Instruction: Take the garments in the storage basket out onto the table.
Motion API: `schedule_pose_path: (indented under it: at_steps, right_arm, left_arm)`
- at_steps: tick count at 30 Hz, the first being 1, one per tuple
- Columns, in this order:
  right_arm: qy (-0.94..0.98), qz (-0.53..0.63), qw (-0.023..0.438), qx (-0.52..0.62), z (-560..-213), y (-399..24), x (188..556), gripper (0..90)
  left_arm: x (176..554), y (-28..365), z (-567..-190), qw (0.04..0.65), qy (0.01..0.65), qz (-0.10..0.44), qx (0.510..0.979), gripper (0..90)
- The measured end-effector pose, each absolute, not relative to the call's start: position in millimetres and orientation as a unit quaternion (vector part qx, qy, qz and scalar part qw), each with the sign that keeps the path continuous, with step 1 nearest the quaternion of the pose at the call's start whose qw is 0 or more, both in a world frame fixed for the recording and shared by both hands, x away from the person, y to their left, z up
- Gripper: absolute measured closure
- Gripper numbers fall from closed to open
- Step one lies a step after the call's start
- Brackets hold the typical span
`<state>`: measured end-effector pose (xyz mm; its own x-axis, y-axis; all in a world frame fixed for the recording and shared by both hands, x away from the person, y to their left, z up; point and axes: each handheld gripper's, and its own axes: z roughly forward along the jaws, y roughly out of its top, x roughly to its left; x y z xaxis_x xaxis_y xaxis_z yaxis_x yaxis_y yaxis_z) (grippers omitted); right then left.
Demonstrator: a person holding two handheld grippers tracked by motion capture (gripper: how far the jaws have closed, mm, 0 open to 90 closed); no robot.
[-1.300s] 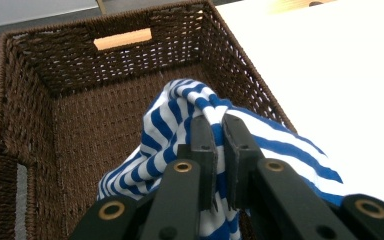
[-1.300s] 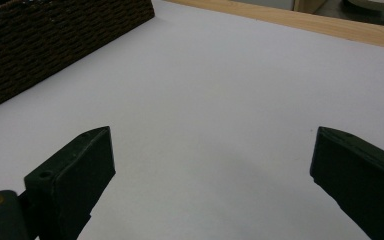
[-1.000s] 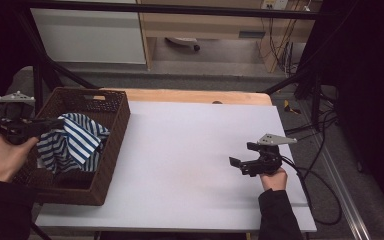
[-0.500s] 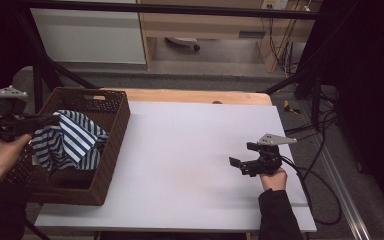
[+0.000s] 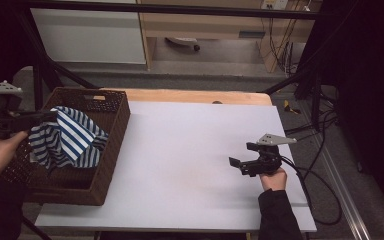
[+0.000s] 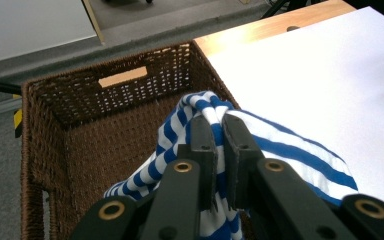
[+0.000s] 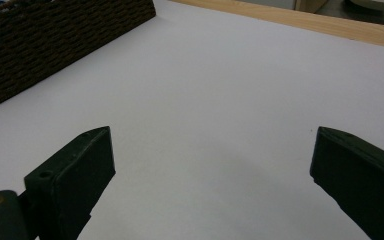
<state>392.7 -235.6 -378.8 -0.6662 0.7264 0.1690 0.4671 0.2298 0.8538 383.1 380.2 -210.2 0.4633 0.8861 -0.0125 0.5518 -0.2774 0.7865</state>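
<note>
Left gripper [image 6: 219,131] pinches striped cloth [image 5: 67,137] over basket [image 5: 111,150]; tabletop [image 5: 190,150] bare.

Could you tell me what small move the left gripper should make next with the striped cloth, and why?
Probably keep lifting: the left gripper is shut on the striped cloth, but its lower folds hang inside the wicker basket. The right gripper waits open over the white table.

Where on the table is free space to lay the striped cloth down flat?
The white table top is bare between the wicker basket and the right tongs, out to its far wooden edge. It is crowded at the left, where the basket stands and the left tongs hold the striped cloth above it.
</note>
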Motion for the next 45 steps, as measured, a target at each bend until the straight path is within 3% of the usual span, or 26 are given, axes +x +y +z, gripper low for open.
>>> schedule_pose_path:
  at_steps: [45]
  right_arm:
    - [0.774,0.484,0.134,0.386,-379.5,-235.1,393.0,4.5]
  left_arm:
    - [371.8,364.3,-157.9,0.417,0.42,0.229,0.773,84.8]
